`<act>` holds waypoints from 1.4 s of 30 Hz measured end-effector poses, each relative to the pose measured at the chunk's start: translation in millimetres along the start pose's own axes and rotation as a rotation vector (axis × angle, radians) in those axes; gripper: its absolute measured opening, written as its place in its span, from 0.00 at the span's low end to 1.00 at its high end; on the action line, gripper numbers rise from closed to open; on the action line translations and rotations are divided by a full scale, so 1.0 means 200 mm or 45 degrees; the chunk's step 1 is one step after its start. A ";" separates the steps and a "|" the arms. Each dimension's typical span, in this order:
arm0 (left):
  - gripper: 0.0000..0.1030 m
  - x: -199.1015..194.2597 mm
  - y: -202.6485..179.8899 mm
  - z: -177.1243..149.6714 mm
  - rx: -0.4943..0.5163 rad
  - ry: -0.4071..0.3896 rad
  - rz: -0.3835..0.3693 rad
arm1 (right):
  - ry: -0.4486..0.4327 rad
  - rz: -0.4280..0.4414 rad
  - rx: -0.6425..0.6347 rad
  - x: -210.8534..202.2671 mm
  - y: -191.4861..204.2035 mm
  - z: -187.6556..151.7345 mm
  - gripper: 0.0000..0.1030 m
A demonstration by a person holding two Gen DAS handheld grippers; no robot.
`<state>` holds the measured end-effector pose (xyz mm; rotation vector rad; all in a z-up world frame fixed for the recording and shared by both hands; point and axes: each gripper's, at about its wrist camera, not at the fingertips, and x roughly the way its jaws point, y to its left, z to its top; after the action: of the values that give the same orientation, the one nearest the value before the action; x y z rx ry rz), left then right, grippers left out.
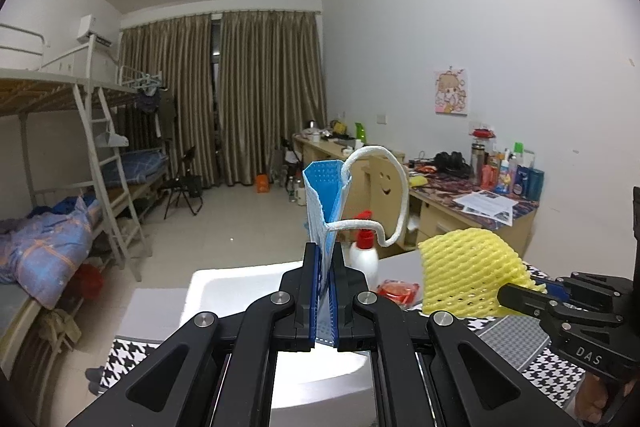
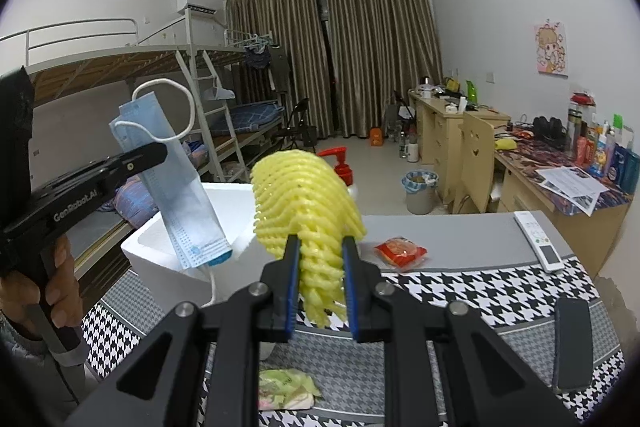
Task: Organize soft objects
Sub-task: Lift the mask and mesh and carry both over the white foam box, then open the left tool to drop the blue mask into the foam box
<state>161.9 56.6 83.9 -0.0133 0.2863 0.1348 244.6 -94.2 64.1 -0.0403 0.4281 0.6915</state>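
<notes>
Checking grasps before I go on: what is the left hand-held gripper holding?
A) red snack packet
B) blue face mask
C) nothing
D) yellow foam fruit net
B: the left hand-held gripper is shut on the blue face mask; the right hand-held gripper grips the yellow foam fruit net.

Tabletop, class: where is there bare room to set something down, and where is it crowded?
Free: the grey strip between the red packet and the white remote, and the houndstooth cloth below it. Crowded: the left, around the white foam box and red-capped pump bottle.
</notes>
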 end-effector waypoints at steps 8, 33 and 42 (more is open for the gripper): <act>0.04 0.01 0.04 0.02 -0.015 -0.004 0.054 | 0.003 0.043 -0.038 0.03 0.07 0.04 0.23; 0.05 0.17 0.23 -0.05 -0.072 0.129 0.210 | 0.050 0.119 -0.104 0.15 0.20 0.08 0.23; 0.31 0.25 0.28 -0.10 -0.086 0.216 0.204 | 0.079 0.118 -0.119 0.21 0.22 0.10 0.23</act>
<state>195.3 118.2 50.3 -0.0692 0.4521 0.3033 253.2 -31.5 69.9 -0.1312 0.4591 0.8030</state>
